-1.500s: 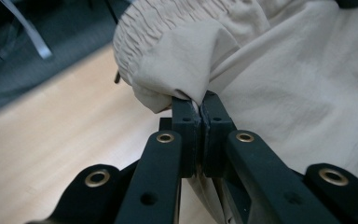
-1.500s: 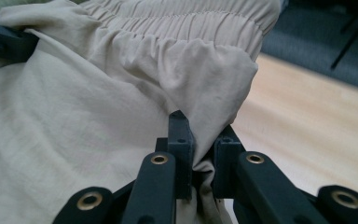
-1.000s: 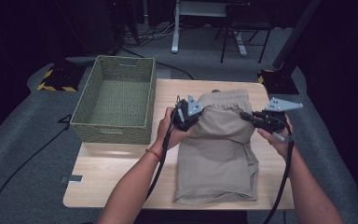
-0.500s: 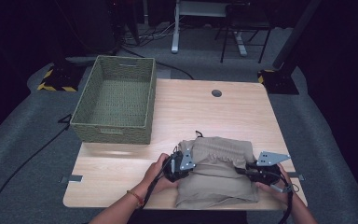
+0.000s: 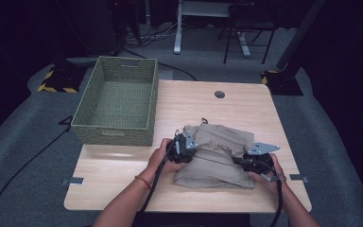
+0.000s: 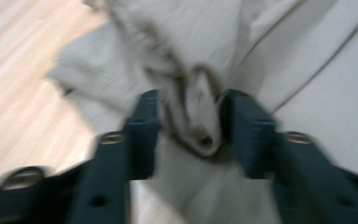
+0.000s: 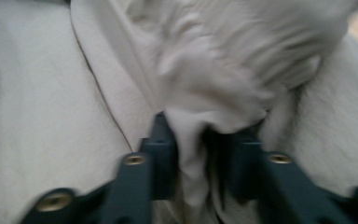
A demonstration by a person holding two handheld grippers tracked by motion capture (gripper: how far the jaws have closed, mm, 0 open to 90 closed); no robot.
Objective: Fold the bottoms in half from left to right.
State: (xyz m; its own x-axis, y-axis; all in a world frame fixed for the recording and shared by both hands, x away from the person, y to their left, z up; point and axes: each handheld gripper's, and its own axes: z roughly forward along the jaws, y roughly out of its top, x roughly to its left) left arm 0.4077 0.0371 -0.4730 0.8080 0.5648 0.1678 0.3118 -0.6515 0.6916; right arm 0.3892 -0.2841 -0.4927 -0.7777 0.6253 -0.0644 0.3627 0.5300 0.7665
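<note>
Dark room, grey carpet floor [image 5: 23,156], white desk legs [image 5: 178,28] at back, yellow-black hazard tape [image 5: 52,81], black cable [image 5: 26,163]

Black gripper [image 5: 185,147], brass screws, red wristband [image 5: 142,181]

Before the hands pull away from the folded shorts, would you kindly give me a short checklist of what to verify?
1. Beige fabric shorts folded in half on the light wooden table: ok.
2. Left gripper jaws have just been opening, waistband fold between them, not yet clear: not ok.
3. Right gripper jaws have just been opening, cloth between them: not ok.
4. Green woven basket empty: ok.
5. Fold edges aligned: cannot tell.
</note>
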